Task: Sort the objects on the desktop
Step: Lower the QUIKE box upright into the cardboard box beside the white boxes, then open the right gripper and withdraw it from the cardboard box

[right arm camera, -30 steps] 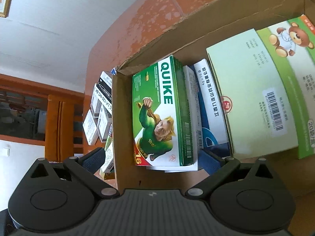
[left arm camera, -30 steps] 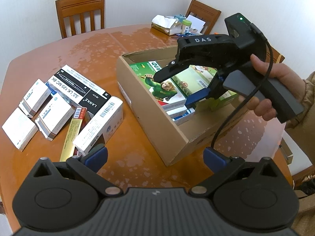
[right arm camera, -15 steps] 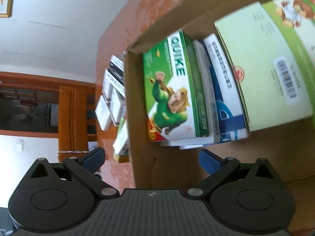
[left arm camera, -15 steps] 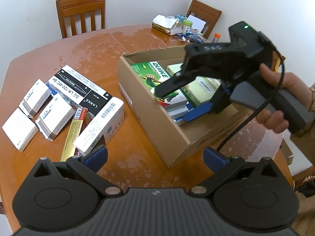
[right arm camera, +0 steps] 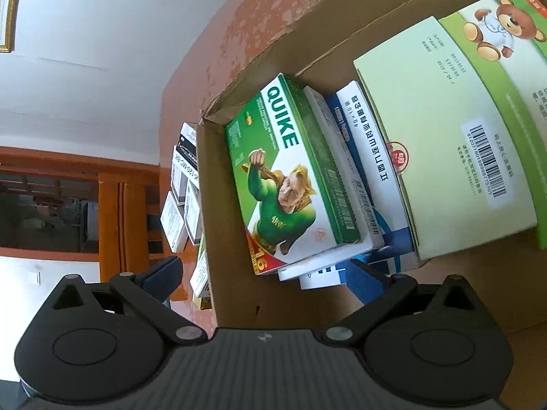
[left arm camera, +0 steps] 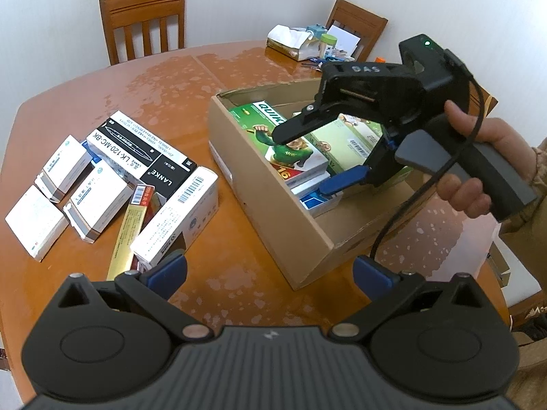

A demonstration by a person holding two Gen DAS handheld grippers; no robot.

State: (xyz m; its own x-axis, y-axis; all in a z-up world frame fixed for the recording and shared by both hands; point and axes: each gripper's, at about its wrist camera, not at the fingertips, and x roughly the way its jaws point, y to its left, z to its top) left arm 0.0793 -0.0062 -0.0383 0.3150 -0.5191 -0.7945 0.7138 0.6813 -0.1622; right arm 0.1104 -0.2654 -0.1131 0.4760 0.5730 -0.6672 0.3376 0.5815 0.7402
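An open cardboard box (left arm camera: 273, 218) sits on the wooden table. Inside lie a green QUIKE box (left arm camera: 259, 112), a pale green bear box (left arm camera: 355, 136) and blue-and-white boxes (left arm camera: 314, 201). My right gripper (left arm camera: 301, 163), held in a hand, hovers open over them with nothing between its fingers. Its own view looks down on the QUIKE box (right arm camera: 283, 177), the bear box (right arm camera: 461, 136) and the cardboard wall (right arm camera: 225, 290); the right gripper (right arm camera: 265, 276) is open. My left gripper (left arm camera: 270, 271) stands open and empty above the table in front of the carton.
Loose boxes lie left of the carton: a black LANKE box (left arm camera: 143, 150), a white barcode box (left arm camera: 177, 212), a slim gold box (left arm camera: 131, 218) and several small white boxes (left arm camera: 34, 218). Clutter (left arm camera: 307, 42) and two chairs (left arm camera: 143, 20) stand at the far edge.
The right gripper dipped toward the carton's contents and came back up, staying open and empty. The left gripper has not moved.
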